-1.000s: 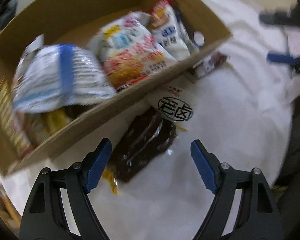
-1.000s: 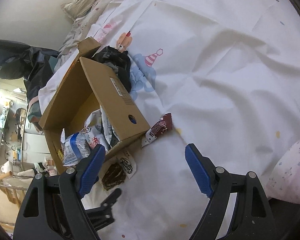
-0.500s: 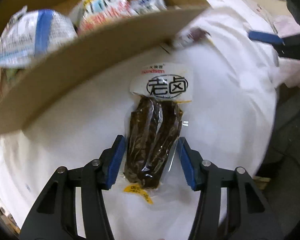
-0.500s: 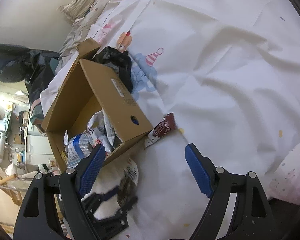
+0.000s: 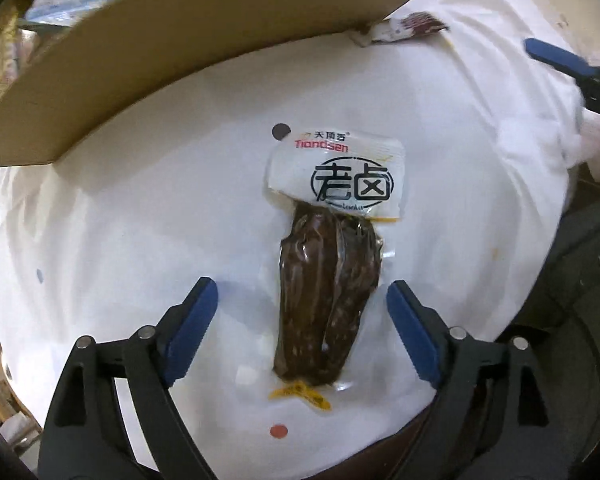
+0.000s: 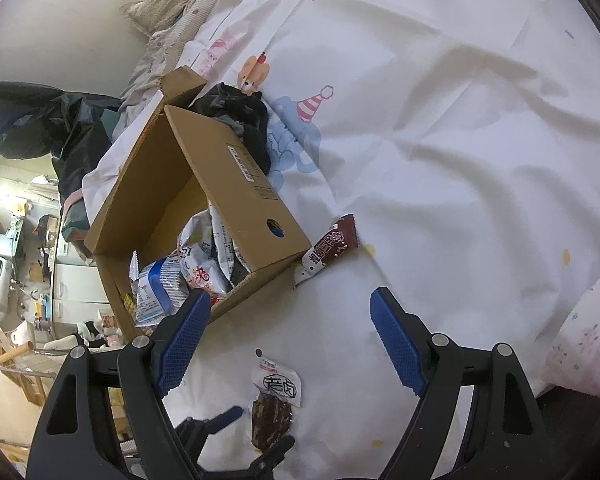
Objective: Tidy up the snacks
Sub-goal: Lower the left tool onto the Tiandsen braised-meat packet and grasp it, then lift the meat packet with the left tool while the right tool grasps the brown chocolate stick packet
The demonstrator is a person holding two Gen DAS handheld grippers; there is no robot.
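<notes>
A vacuum pack of dark braised meat with a white printed label [image 5: 328, 292] lies flat on the white sheet, just outside the cardboard box [image 5: 220, 40]. My left gripper [image 5: 300, 296] points straight down over it. Its jaws are opening; the pack lies between the blue pads [image 5: 196, 320], which stand clear of it on both sides. In the right wrist view the same pack [image 6: 272, 420] sits at the bottom. My right gripper [image 6: 290, 300] hangs open and empty above the sheet. A brown-and-white snack bar [image 6: 328, 248] lies against the box corner.
The open box [image 6: 236, 168] holds several snack bags [image 6: 160, 288]. Dark clothing [image 6: 240, 116] lies behind it. A pink patterned pillow [image 6: 588, 336] sits at the right. The bed edge runs close under the left gripper, with room clutter beyond it at the left.
My left gripper came away from the box to above the meat pack, narrowed its jaws around the pack, then spread them wide again. The pack stays on the sheet. The right gripper held still.
</notes>
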